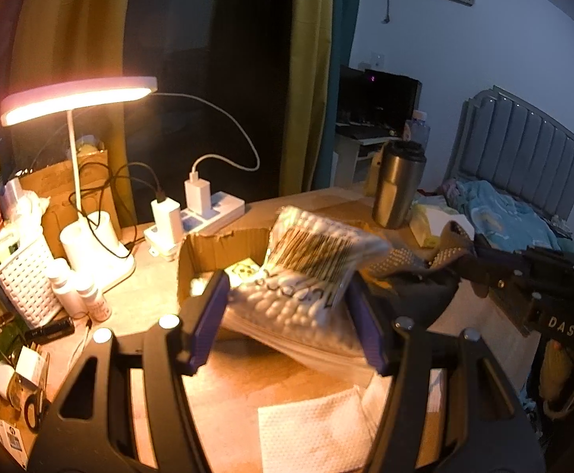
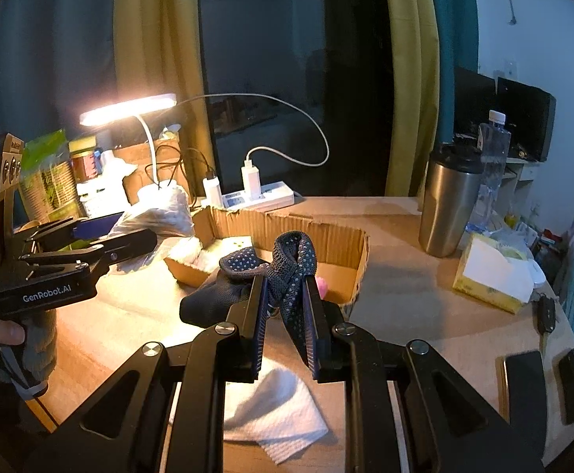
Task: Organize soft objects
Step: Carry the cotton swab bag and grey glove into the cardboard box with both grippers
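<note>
2 grippers [image 2: 285, 307], 1 cardboard tray [image 2: 318, 232], 2 chargers [image 1: 197, 193], 1 steel tumbler [image 2: 448, 205], 1 tissue box [image 2: 492, 280], 1 desk lamp [image 1: 77, 98]

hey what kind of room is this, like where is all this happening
Most likely a bedroom with a cluttered desk. A bed with a padded grey headboard and rumpled blue bedding stands beside the wooden desk, which carries a lit desk lamp and a power strip.

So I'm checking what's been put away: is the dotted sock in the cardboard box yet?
Out. The dotted sock hangs pinched in the right claw, lifted in front of the cardboard box, not lying inside.
</note>
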The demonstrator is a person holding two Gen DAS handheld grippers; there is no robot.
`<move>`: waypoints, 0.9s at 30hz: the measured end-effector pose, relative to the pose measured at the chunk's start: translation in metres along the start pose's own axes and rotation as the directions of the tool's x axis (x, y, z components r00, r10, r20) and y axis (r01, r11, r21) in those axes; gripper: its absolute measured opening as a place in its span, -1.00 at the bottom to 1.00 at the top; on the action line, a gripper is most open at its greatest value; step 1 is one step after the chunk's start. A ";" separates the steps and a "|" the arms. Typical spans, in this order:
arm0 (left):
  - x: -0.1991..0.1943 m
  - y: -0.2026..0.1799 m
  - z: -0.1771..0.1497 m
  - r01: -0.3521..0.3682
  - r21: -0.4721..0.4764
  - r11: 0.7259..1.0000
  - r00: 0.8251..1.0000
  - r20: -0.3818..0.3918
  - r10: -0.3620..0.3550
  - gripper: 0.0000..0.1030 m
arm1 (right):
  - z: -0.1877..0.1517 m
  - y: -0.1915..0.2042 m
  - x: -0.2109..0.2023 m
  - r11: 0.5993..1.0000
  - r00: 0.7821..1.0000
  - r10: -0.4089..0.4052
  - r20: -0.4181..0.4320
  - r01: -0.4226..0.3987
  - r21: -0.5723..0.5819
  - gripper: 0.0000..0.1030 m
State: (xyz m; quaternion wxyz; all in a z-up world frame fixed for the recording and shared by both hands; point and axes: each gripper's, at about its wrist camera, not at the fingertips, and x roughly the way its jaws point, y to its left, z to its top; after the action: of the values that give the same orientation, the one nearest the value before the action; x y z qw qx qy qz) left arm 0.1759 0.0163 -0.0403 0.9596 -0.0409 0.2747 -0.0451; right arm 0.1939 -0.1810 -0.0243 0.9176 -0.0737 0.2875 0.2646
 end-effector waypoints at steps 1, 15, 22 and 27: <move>0.002 0.000 0.002 0.001 0.000 1.000 1.000 0.001 -0.001 0.19 | 0.002 -0.001 0.002 1.000 1.000 0.001 0.001 -0.001 0.000 -0.64; 0.032 0.007 0.019 0.010 -0.010 1.000 1.000 0.000 -0.010 0.19 | 0.022 -0.016 0.026 1.000 1.000 0.002 0.006 -0.002 0.009 -0.64; 0.051 0.008 0.022 0.013 -0.011 1.000 1.000 -0.018 -0.013 0.19 | 0.029 -0.025 0.038 1.000 1.000 0.005 0.005 -0.005 0.021 -0.64; 0.063 0.008 0.022 0.011 -0.008 1.000 1.000 -0.028 -0.011 0.19 | 0.032 -0.030 0.049 0.999 1.000 0.008 0.001 -0.008 0.032 -0.64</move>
State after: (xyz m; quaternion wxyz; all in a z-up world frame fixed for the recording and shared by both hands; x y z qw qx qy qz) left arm 0.2418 0.0182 -0.0554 0.9552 -0.0454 0.2882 -0.0497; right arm 0.2596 -0.1758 -0.0264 0.9178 -0.0579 0.2913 0.2636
